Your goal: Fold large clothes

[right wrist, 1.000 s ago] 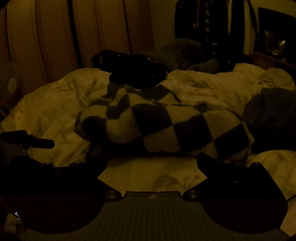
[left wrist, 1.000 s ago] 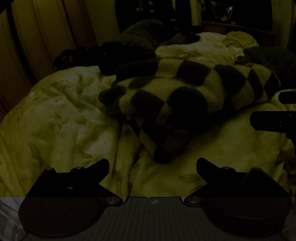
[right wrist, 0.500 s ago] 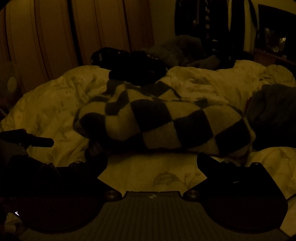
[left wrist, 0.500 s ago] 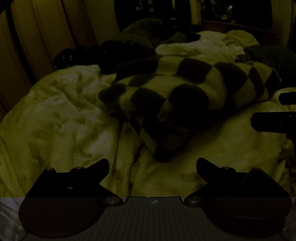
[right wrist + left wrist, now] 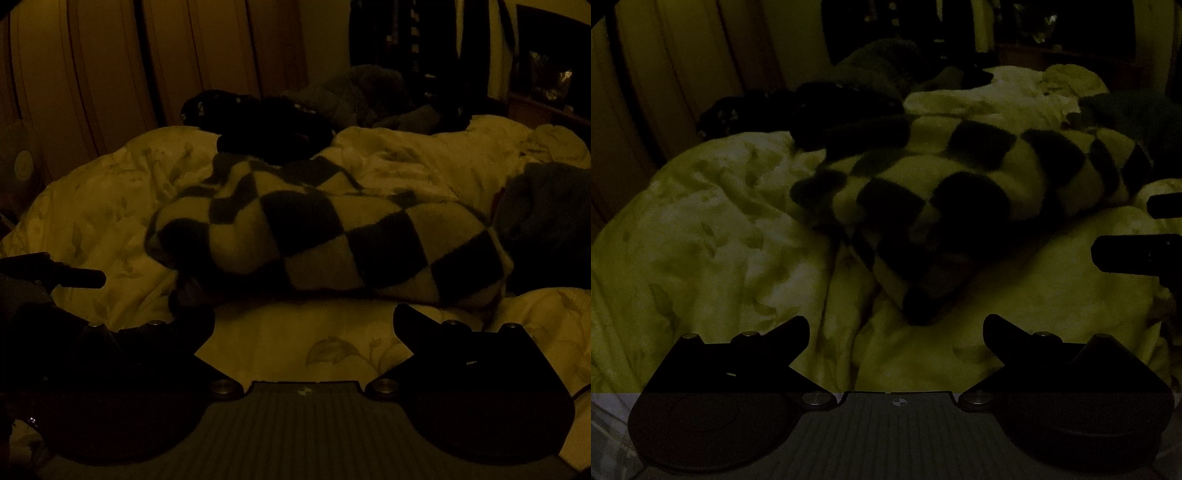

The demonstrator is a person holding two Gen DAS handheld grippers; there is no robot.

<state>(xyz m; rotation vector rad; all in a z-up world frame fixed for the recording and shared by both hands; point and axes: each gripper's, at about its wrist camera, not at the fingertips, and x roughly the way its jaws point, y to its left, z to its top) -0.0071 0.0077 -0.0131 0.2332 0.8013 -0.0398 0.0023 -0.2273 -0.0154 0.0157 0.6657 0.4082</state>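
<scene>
A fuzzy black-and-white checkered garment lies bunched on a pale floral duvet; it also shows in the right wrist view. My left gripper is open and empty, just short of the garment's near corner. My right gripper is open and empty in front of the garment's near edge. The right gripper's fingers show at the right edge of the left wrist view. The left gripper's finger shows at the left of the right wrist view. The room is very dark.
Dark clothes lie heaped behind the checkered garment. A dark blue-grey garment lies at the right. Wooden wardrobe doors stand behind the bed, hanging clothes at the back right. The duvet covers the bed.
Both grippers stay open. The views have shifted slightly, with the garment a little lower in both wrist views. The garment has not been moved.
</scene>
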